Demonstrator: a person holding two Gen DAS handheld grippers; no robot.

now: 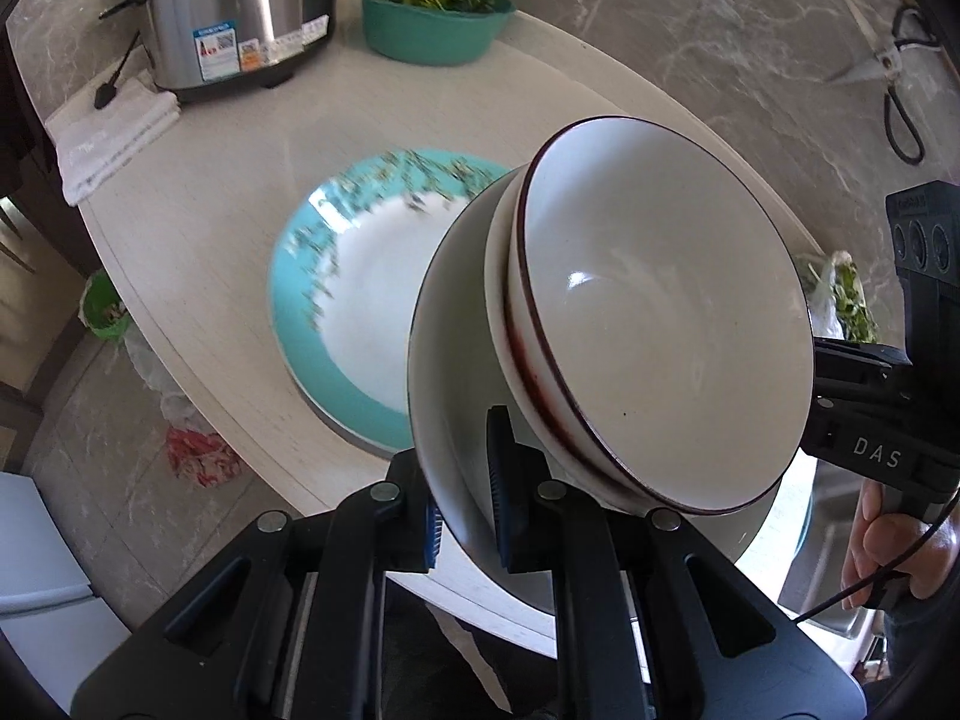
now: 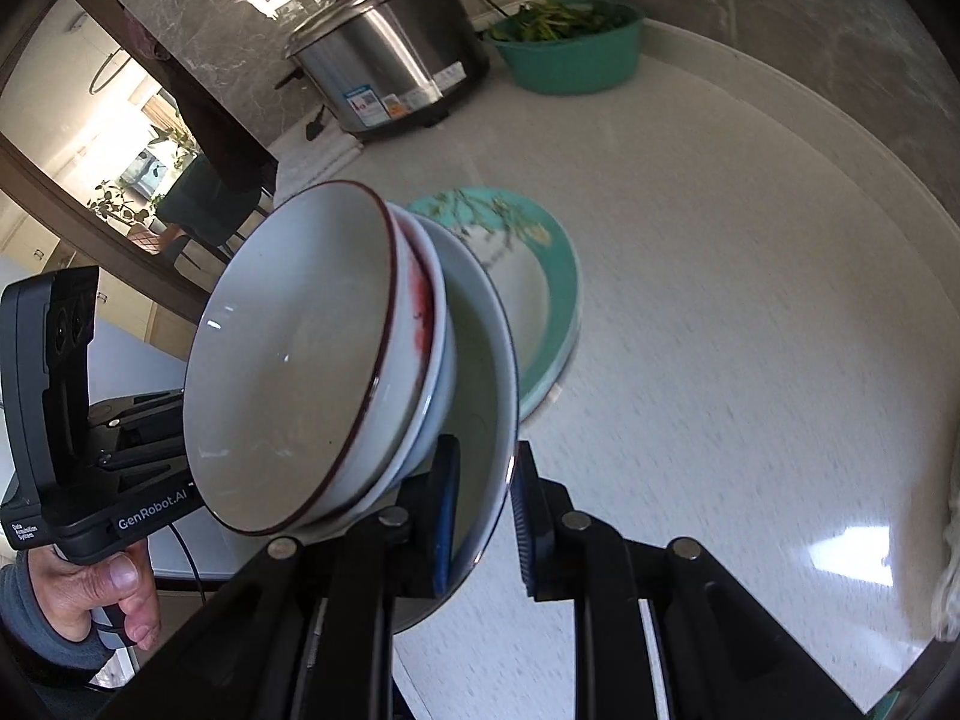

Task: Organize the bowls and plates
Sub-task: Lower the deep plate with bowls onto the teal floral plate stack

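A stack of nested white bowls (image 1: 660, 312) is held in the air between both grippers, above the table. The top bowl has a dark red rim; the lowest is a wide white bowl (image 1: 450, 312). My left gripper (image 1: 468, 480) is shut on the wide bowl's rim. My right gripper (image 2: 486, 510) grips the same bowl's rim (image 2: 498, 360) from the other side. A turquoise-rimmed plate (image 1: 336, 300) with a flower pattern lies on the table behind the stack, also in the right wrist view (image 2: 540, 276).
A steel rice cooker (image 1: 240, 6) and a green basin of greens (image 1: 432, 12) stand at the table's far edge. Folded white towels (image 1: 108, 132) lie beside the cooker. The beige table (image 2: 720, 300) extends to the right. Scissors (image 1: 888, 72) hang on the wall.
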